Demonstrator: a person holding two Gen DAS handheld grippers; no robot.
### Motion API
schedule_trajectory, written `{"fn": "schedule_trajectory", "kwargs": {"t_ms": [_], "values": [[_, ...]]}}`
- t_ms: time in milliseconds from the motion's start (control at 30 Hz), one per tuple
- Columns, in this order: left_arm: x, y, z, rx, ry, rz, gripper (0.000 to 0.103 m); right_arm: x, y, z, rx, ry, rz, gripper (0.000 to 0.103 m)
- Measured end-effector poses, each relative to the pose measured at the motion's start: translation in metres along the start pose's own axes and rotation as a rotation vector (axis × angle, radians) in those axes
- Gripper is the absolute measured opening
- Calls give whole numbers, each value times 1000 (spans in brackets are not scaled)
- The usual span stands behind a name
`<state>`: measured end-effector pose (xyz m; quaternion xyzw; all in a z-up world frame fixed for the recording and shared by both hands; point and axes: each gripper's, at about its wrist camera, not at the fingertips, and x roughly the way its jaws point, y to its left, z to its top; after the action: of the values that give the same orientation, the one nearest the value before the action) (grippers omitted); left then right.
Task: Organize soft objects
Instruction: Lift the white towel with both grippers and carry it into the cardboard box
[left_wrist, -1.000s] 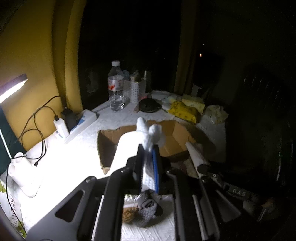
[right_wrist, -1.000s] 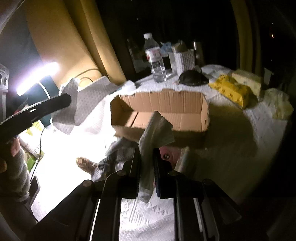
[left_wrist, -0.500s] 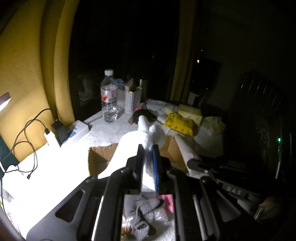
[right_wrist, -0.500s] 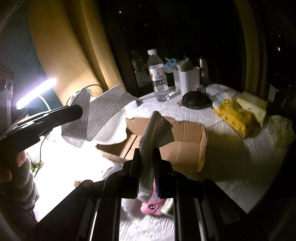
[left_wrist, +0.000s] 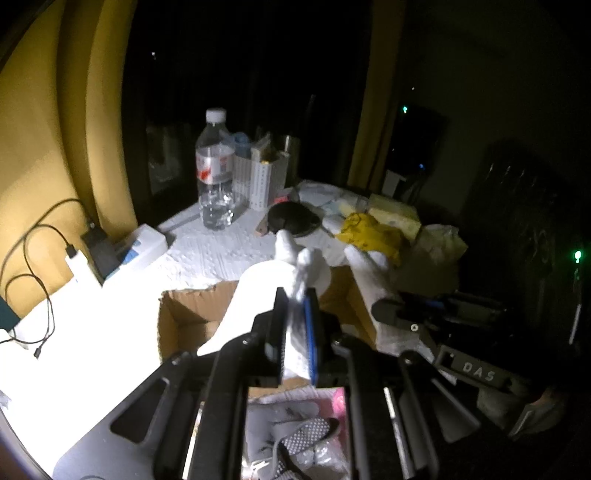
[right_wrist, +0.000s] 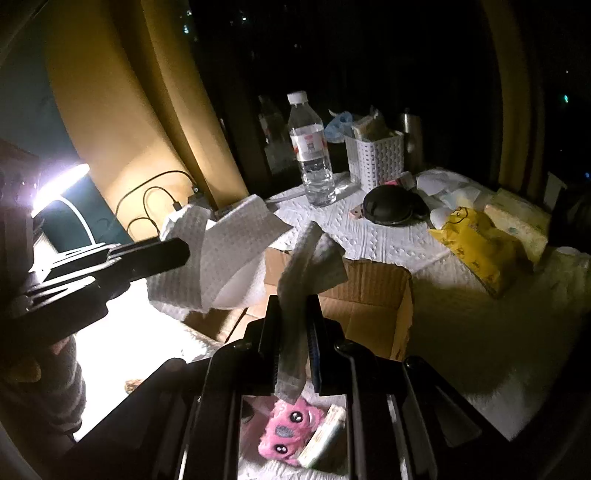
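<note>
Cloth fills the left wrist view first: the left gripper (left_wrist: 293, 306) has its jaws drawn in tight on a bunched edge of a white waffle-textured cloth (left_wrist: 258, 291), which hangs down to the left in front of an open cardboard box (left_wrist: 188, 314) on the white-covered table (left_wrist: 207, 254). To the right, the right gripper (left_wrist: 413, 317) reaches in with another white edge rising from it; whether that is the same sheet cannot be told here. Below the fingers lie a grey dotted item (left_wrist: 306, 432) and something pink, too dim to name. Far on the table stand a water bottle (left_wrist: 215, 173), a white basket (left_wrist: 264, 177) and a yellow pack (left_wrist: 373, 236). From the right wrist view, the right gripper (right_wrist: 295, 332) is likewise closed down on a thin fold of cloth (right_wrist: 310, 258) that stands up past the fingertips, while the left gripper (right_wrist: 147, 254) holds the broad white sheet (right_wrist: 229, 258) in the air to the left, above the near left part of the cardboard box (right_wrist: 373, 295). A pink plush toy (right_wrist: 288, 428) lies on the table below. The step in hand looks like folding or spreading the cloth between both grippers before it goes into the box. To do it well, keep both pinches firm, draw the two held edges evenly apart so the sheet hangs flat, and keep the loose lower part clear of the box wall so it does not snag or drag the box.
</note>
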<state>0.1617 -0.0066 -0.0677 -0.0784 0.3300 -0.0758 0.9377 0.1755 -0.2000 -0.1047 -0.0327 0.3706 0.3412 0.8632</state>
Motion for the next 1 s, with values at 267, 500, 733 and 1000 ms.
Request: {"fn": "schedule_trajectory", "kwargs": {"t_ms": [267, 500, 733, 1000], "values": [[41, 12, -11, -44, 77, -8, 8, 32, -8, 1, 7, 48, 26, 14], [70, 20, -24, -63, 141, -12, 8, 59, -10, -3, 12, 94, 51, 14], [99, 24, -35, -83, 243, 6, 8, 87, -15, -10, 33, 148, 59, 14], [121, 29, -48, -121, 347, 2, 13, 106, -18, -19, 46, 201, 50, 14]]}}
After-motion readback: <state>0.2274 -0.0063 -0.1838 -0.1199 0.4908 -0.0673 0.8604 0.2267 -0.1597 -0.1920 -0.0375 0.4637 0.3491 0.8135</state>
